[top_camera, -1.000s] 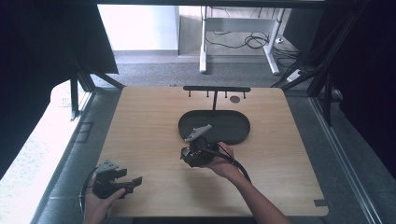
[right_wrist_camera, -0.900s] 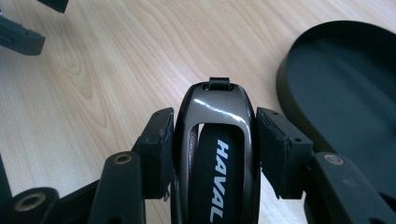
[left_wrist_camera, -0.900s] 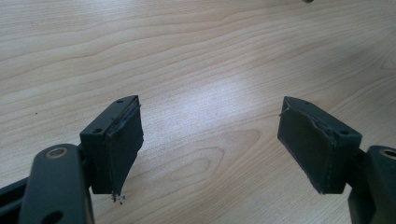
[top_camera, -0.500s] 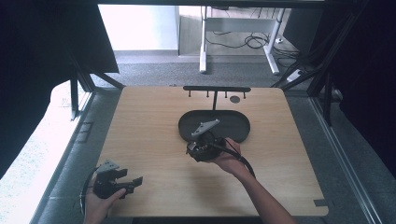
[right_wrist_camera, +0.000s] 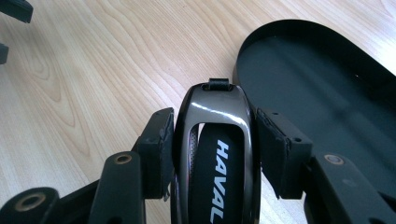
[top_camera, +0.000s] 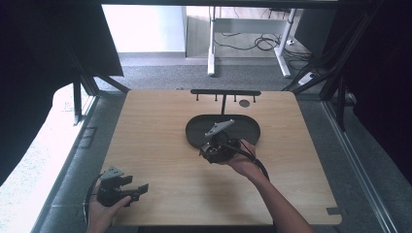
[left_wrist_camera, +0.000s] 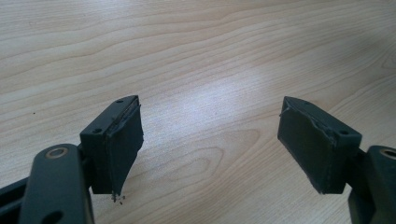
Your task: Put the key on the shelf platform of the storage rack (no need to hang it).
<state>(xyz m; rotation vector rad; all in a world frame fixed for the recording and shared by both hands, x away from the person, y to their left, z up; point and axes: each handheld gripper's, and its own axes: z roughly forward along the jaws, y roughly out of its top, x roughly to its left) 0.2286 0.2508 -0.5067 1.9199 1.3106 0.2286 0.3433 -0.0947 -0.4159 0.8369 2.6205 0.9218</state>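
Right gripper [right_wrist_camera: 212,135], fingers clamping the key fob [right_wrist_camera: 215,140], has neared the tray [right_wrist_camera: 327,70].

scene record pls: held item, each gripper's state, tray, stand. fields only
held item: dark glossy key fob, lettering HAVAL, small loop on its far end
right gripper: shut on key fob, at the tray's near rim
left gripper: open, nothing between the jaws, over bare wood at the table's near left corner
tray: black oval, nothing seen in it
stand: black bar with small hooks, behind the tray
table: light wood
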